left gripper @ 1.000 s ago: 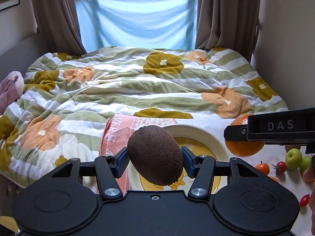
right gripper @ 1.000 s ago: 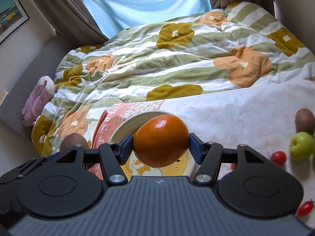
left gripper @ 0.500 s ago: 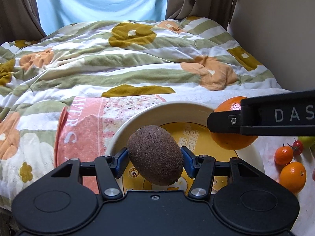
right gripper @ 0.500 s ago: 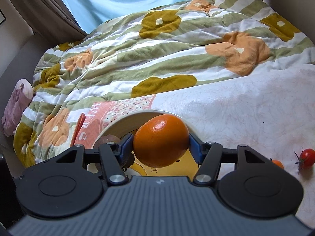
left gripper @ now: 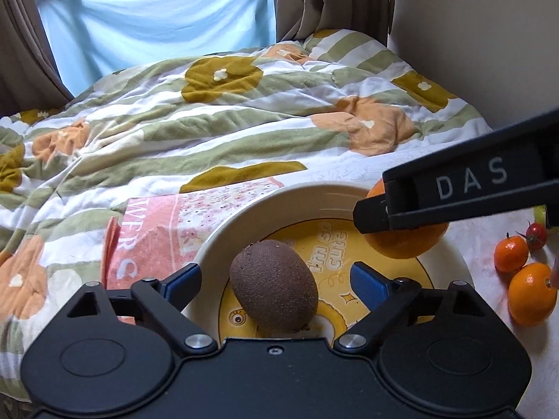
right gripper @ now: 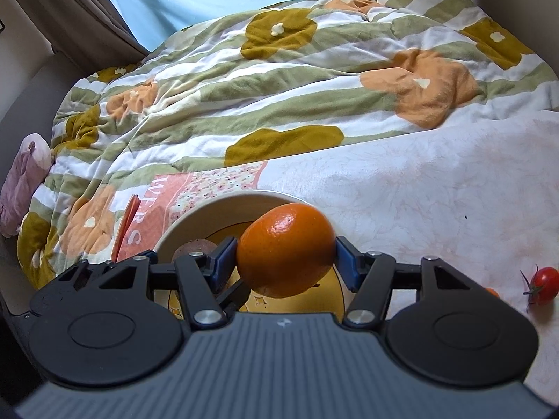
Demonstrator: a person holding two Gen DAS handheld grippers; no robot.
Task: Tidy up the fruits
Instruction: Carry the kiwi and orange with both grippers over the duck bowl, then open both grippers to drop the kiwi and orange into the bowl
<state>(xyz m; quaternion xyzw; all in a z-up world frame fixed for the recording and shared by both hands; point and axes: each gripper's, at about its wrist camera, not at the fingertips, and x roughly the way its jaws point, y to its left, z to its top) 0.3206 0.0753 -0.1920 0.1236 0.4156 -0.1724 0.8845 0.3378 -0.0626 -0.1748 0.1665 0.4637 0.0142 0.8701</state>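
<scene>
A brown kiwi [left gripper: 274, 288] lies on the cream plate [left gripper: 265, 206] with a yellow cartoon centre. My left gripper [left gripper: 276, 281] straddles the kiwi; its jaws are opening, and both blue pads stand clear of the fruit. My right gripper [right gripper: 286, 262] is shut on a large orange [right gripper: 284, 255], held just above the plate's right part. In the left wrist view that orange [left gripper: 407, 244] shows under the right gripper's black finger. The right wrist view shows the kiwi [right gripper: 195, 246] partly hidden behind the fingers.
The plate rests on a pink printed book [left gripper: 167, 227] on a bed with a flowered quilt [left gripper: 244, 115]. Two small oranges [left gripper: 531, 298] and a cherry tomato [left gripper: 536, 232] lie on the white sheet at right. A wall rises on the right and a pink plush [right gripper: 21, 181] lies far left.
Both grippers came down over the plate. The left gripper's jaws spread apart and let go of the kiwi, which now rests on the plate. The right gripper still holds the orange.
</scene>
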